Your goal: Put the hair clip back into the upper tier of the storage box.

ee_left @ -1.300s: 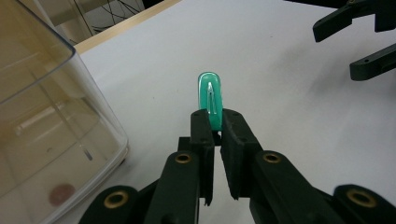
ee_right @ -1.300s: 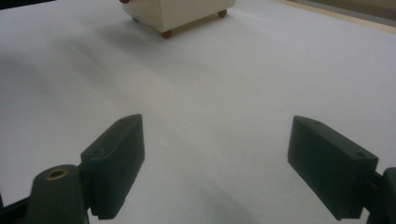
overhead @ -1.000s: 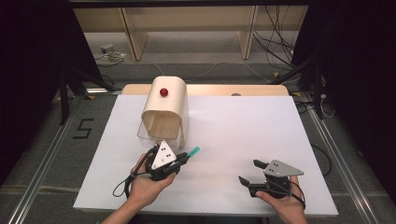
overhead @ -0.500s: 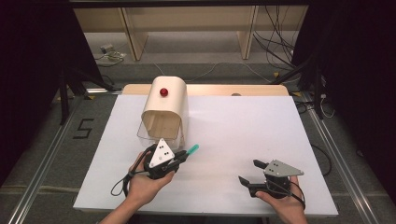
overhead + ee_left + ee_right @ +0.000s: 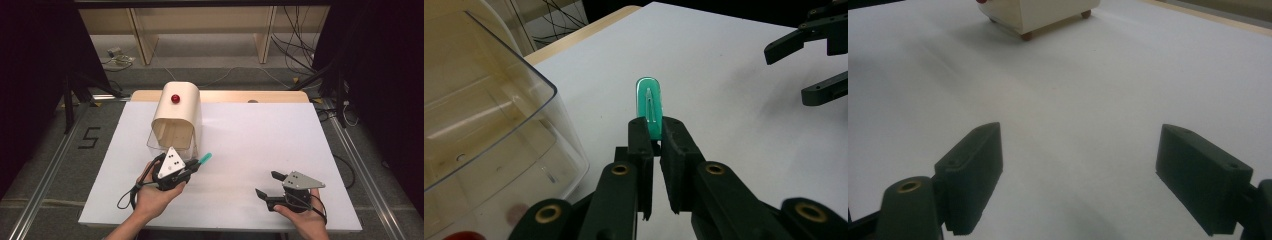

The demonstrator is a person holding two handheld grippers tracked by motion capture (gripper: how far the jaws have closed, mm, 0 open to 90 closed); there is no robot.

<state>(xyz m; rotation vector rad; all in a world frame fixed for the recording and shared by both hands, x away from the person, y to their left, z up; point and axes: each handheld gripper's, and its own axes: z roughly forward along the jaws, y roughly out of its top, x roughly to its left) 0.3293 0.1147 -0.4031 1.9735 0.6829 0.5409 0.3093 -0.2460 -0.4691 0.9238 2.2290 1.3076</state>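
Currently your left gripper [image 5: 192, 167] is clamped on the green tool [image 5: 651, 106] just right of the clear drawer [image 5: 484, 125] of the cream box [image 5: 176, 112], while your right gripper [image 5: 267, 185], well right of it, stands wide with nothing between.

Green handle's [image 5: 652, 107] lower end hidden between left claw [image 5: 653, 131] pads; clear bin [image 5: 484, 130] cropped (left edge)

A single black digit "5" [image 5: 88, 138] marked on the grey floor left of the white-topped table [image 5: 260, 135], seen in the high view, no other text, label, brand or sign readable on anything else shown
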